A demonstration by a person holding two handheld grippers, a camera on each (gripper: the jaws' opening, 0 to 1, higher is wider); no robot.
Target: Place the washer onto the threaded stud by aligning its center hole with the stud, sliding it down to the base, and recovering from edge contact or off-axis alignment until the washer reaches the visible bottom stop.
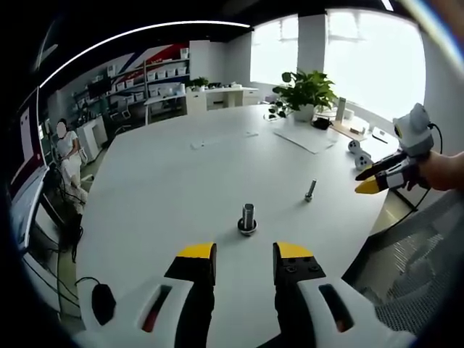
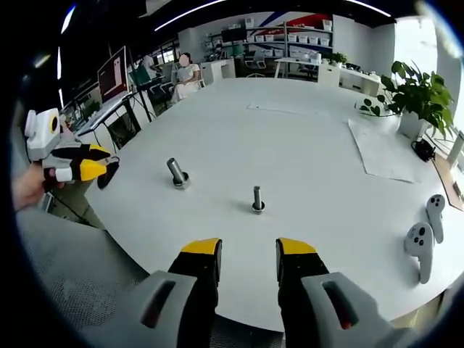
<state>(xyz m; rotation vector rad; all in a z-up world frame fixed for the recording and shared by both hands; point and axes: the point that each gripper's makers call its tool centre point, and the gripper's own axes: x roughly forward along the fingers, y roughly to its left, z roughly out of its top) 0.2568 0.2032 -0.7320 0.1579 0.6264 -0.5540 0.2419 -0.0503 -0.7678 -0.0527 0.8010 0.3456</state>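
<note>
Nearest the lens in the left gripper view, my left gripper [image 1: 245, 261] stands released, jaws apart with nothing between them; my right gripper [image 2: 249, 257] is likewise released. On the white worktop [image 1: 181, 181] I see two upright parts: a thick stud [image 1: 248, 217] with a ring at its base, which may be the washer, though I cannot tell, and, well apart, a thinner stud [image 1: 310, 190]. Risk as I judge it: a flat washer resists pickup from the worktop, and an off-axis approach would catch its edge on the threads. Only container: a pot holding a plant [image 1: 304, 90].
</note>
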